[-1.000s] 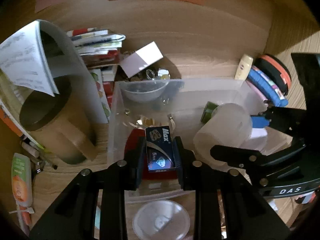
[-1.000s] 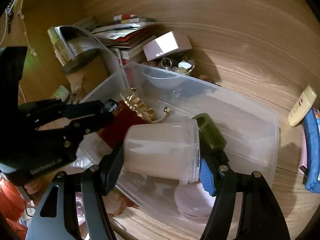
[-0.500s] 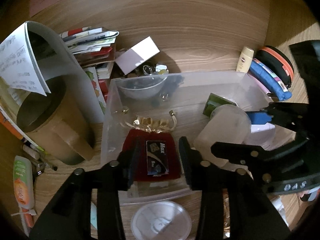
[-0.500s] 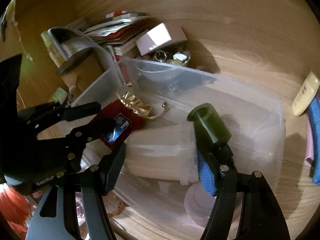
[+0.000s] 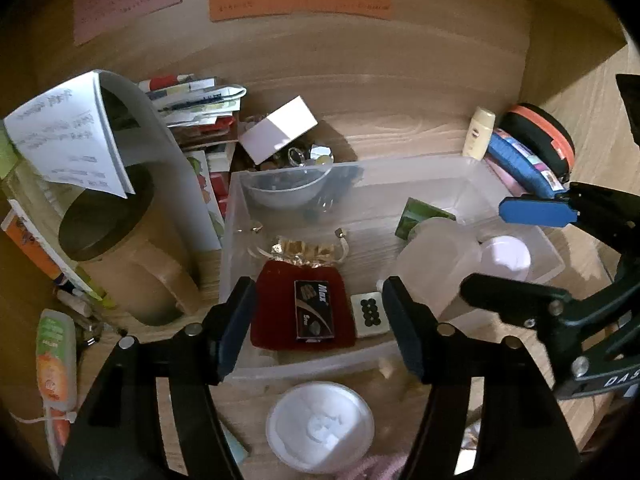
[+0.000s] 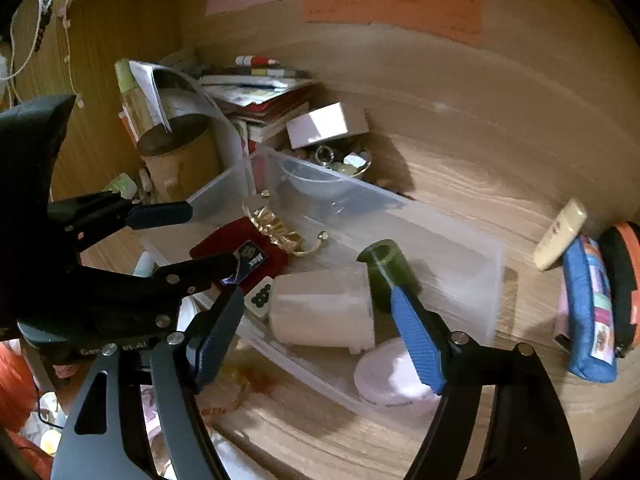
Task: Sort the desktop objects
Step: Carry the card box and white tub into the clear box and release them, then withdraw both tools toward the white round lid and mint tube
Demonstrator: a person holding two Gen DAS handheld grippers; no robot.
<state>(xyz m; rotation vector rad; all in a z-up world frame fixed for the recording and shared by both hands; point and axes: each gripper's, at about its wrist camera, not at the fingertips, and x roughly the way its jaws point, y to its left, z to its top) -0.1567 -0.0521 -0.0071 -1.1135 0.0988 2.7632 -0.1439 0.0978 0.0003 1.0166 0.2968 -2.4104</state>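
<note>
- In the left wrist view, over the near edge of the clear plastic bin [image 5: 516, 190], the left gripper [image 5: 316, 328] hangs with its jaws spread; they have just been opening, and nothing is pinched between them.
- Below that gap, the small black box marked "Max" [image 5: 314, 310] lies flat on a red velvet pouch [image 5: 276, 300] on the bin floor, free of both pads.
- Just right of the box lies a white tile with black dots [image 5: 369, 312]; further right a white plastic jar [image 5: 436, 256] lies on its side, with a dark green cylinder [image 5: 420, 216] behind it.
- A white round lid [image 5: 320, 426] sits on the wooden desk [image 5: 400, 120] in front of the bin.
- In the right wrist view, above the bin [image 6: 460, 256], the right gripper [image 6: 320, 320] also has its jaws apart, having just widened.
- The white plastic jar [image 6: 324, 308] lies on its side between the pads, touched by neither as far as can be seen; the green cylinder [image 6: 384, 268] lies at its open end.
- The left gripper [image 6: 200, 236] reaches in from the left, above the red pouch [image 6: 224, 244] and the Max box [image 6: 250, 258].
</note>
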